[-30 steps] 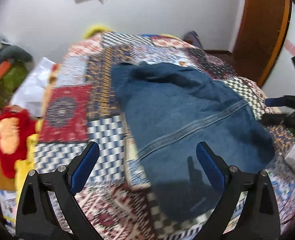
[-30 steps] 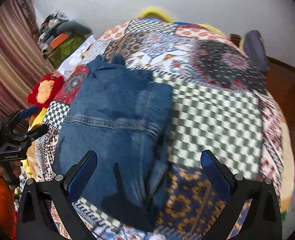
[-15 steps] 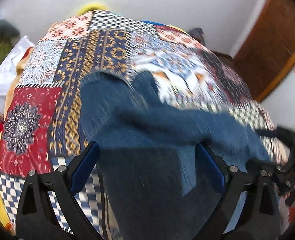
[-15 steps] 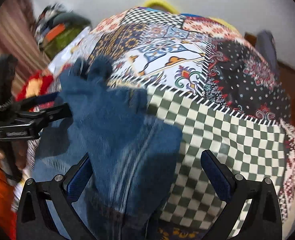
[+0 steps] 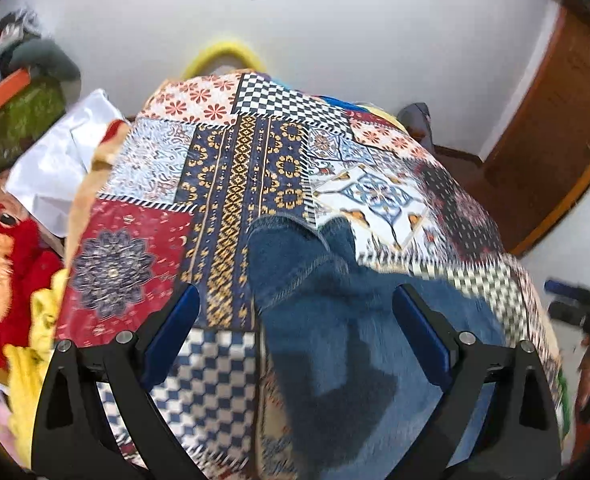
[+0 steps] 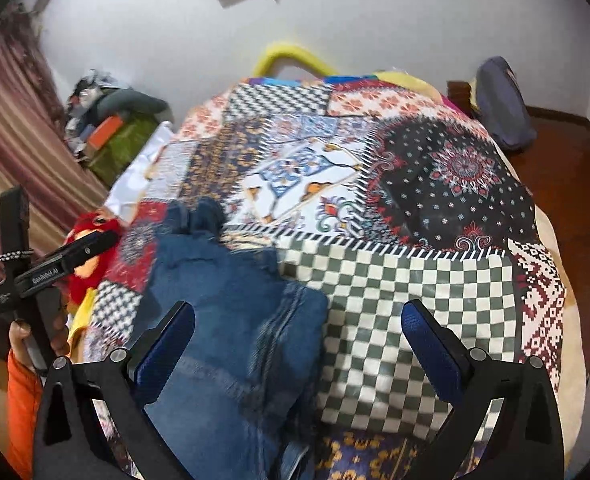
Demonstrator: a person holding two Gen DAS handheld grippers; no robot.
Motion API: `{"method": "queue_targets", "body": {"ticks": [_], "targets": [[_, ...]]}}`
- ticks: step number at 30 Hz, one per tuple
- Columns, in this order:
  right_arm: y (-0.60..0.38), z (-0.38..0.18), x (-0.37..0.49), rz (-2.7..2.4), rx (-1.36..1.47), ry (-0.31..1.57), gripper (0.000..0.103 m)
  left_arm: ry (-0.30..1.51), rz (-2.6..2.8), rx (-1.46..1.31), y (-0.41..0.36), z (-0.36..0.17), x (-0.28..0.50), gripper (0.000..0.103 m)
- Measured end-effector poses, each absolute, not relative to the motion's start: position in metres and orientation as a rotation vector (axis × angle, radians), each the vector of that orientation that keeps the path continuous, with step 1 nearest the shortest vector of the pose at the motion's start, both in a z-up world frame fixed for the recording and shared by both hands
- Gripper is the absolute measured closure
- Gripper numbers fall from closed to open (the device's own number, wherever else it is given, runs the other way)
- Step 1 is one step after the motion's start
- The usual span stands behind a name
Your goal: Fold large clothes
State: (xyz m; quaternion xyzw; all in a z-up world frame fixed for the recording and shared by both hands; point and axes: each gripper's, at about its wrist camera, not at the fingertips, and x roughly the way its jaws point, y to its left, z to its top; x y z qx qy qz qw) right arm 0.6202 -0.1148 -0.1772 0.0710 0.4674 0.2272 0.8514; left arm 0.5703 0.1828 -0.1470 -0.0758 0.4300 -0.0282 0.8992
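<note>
Two wide-open tools, left tool (image 5: 295,316) and right tool (image 6: 299,328), hover empty over the heavy blue denim jeans (image 6: 231,320) lying partly folded on the patchwork-print bedspread (image 6: 395,320). Stiff, seamed layers could slide apart if only the top ply gets pinched.

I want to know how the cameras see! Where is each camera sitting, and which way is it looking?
Left wrist view: sits on the left gripper, looking forward over the jeans on the patchwork bedspread; its two open fingers show.
Right wrist view: sits on the right gripper, looking across the bed toward the wall; its open fingers show, plus the person's left hand holding the other gripper.
Both views share the jeans, bedspread, red plush toy and yellow hoop.
</note>
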Motion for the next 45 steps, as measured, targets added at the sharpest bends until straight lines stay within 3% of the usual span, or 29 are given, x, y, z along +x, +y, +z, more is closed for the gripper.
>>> {"method": "queue_targets", "body": {"ticks": [5, 12, 18, 24, 30, 35, 41, 45], "targets": [[-0.108, -0.182, 0.589, 0.542, 0.112, 1.010, 0.000, 0.915, -0.129, -0.126, 0.179, -0.148, 0.529, 0.005], [-0.102, -0.246, 0.573, 0.550, 0.111, 1.156, 0.000, 1.046, -0.230, -0.280, 0.177, -0.201, 0.499, 0.005], [-0.107, -0.293, 0.587, 0.592, 0.272, 1.302, 0.000, 1.138, -0.301, -0.388, 0.171, -0.248, 0.500, 0.005], [-0.098, -0.313, 0.608, 0.658, 0.357, 1.294, 0.000, 1.177, -0.363, -0.613, 0.169, -0.281, 0.521, 0.003], [-0.078, -0.315, 0.621, 0.712, 0.362, 1.285, 0.002, 1.195, -0.369, -0.578, 0.154, -0.288, 0.546, 0.003], [-0.066, -0.305, 0.619, 0.717, 0.324, 1.261, 0.019, 1.185, -0.362, -0.568, 0.152, -0.282, 0.549, 0.009], [-0.061, -0.273, 0.597, 0.704, 0.219, 1.162, 0.050, 1.111, -0.359, -0.469, 0.143, -0.248, 0.532, 0.033], [-0.055, -0.246, 0.582, 0.721, 0.204, 1.110, 0.056, 1.047, -0.361, -0.458, 0.159, -0.220, 0.512, 0.040]]}}
